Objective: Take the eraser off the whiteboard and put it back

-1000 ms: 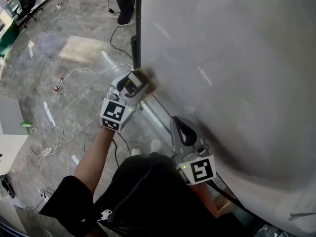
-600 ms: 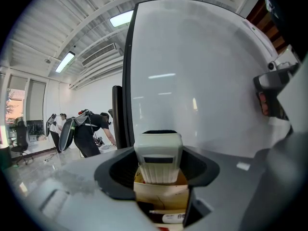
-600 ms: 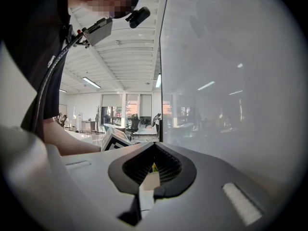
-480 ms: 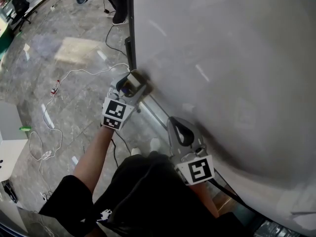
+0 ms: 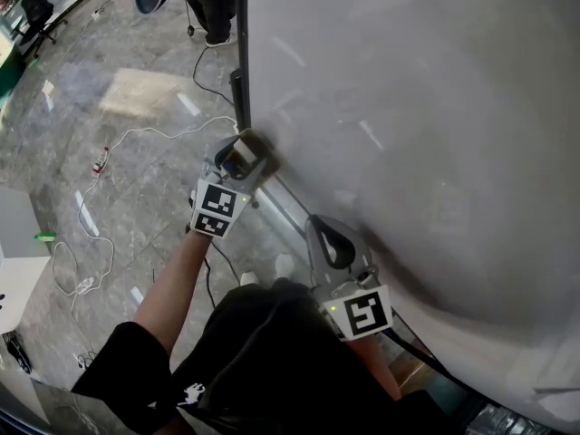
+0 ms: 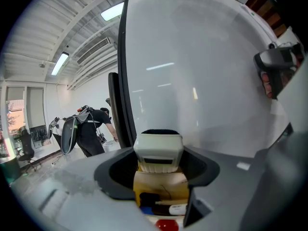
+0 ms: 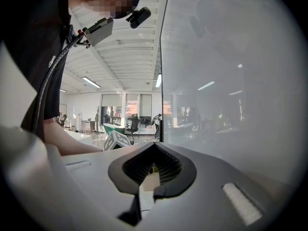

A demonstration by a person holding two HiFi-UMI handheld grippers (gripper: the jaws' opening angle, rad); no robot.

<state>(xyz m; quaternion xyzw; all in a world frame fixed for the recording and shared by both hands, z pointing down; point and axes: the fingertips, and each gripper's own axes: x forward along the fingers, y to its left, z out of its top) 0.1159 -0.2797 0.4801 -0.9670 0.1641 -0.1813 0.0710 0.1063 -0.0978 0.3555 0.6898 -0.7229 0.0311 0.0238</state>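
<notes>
From the head view, the left gripper (image 5: pixel 243 158) is up by the left edge of the whiteboard (image 5: pixel 426 107) with the eraser (image 5: pixel 261 152) in it. The eraser sits at the board's face, but it is too blurred to say whether it touches. The right gripper (image 5: pixel 328 234) hangs lower, near the board's bottom edge, well apart from the eraser.

In the left gripper view, the fingers (image 6: pixel 114 173) are closed on the eraser's two sides, and its black felt strip points at the board. It looks like a small hollow plastic block: light, stiff in the body, soft only at the felt. The smooth shell could slip, so I'd say the flat sides are the right place to grip it, which leaves the felt free to meet the board. A person is bent over in the background (image 6: pixel 91 126).

In the right gripper view, the fingers (image 7: pixel 179 174) are drawn together with nothing between them, and the board stands just beside them.
</notes>
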